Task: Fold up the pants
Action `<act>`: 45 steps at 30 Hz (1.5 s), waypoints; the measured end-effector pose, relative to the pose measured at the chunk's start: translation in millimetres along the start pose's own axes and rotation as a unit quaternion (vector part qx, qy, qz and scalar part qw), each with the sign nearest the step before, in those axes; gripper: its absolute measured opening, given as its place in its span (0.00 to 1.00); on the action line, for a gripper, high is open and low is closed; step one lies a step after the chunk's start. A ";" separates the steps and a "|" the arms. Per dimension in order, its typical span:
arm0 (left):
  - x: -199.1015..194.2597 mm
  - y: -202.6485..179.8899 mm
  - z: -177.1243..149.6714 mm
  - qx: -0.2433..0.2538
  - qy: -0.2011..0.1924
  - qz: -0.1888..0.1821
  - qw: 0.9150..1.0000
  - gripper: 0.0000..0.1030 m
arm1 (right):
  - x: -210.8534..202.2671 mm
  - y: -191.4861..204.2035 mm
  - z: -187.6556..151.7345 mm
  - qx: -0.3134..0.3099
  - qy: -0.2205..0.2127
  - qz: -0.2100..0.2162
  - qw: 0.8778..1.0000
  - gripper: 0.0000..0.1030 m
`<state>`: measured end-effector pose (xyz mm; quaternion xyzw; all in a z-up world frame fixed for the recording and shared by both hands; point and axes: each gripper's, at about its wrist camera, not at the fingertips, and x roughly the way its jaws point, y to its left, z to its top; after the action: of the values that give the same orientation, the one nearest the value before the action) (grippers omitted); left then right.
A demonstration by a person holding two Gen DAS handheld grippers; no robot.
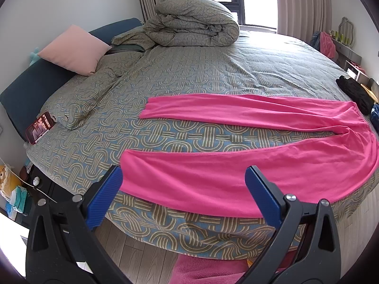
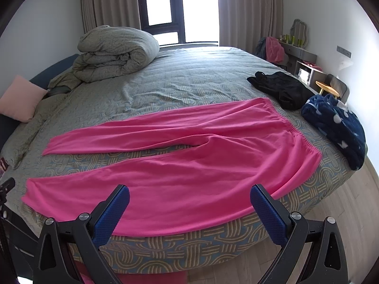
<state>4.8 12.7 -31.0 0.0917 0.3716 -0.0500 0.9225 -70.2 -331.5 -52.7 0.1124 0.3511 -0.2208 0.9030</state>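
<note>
Pink pants (image 2: 189, 156) flat on bed, legs spread, unfolded.

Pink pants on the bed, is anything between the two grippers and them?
Nothing visible blocks either one. The pink pants lie flat on the bed, and the open left gripper and open right gripper face the near leg directly. The black clothes lie beyond the waistband.

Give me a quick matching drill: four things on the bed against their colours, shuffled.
Things:
1. pants
2. pillow
3. duvet
4. robe

Colours:
A. grey-green, patterned
B. navy with white spots
C. hot pink
D. pale pink

Pairs: 1-C, 2-D, 3-A, 4-B
</note>
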 end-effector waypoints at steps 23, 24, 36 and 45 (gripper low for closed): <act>7.3 3.9 -2.1 -0.004 0.017 0.003 1.000 1.00 | 5.7 0.2 -2.2 0.002 0.007 -0.002 1.000 1.00; 7.9 4.3 -2.4 -0.004 0.018 0.004 1.000 1.00 | 6.1 -0.4 -2.7 0.002 0.008 -0.002 1.000 1.00; 32.0 32.9 -21.4 -0.016 0.070 0.018 0.997 1.00 | 12.2 -13.1 -9.3 0.024 0.022 -0.008 0.999 1.00; 90.0 111.3 -59.8 -0.246 0.186 -0.158 0.938 0.65 | 28.8 -27.5 -18.8 0.072 0.056 -0.004 0.996 1.00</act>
<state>46.9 131.7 -121.1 -0.1903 0.5472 -0.0840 0.8108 -75.5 -358.1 -87.4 0.1882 0.3849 -0.2427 0.8704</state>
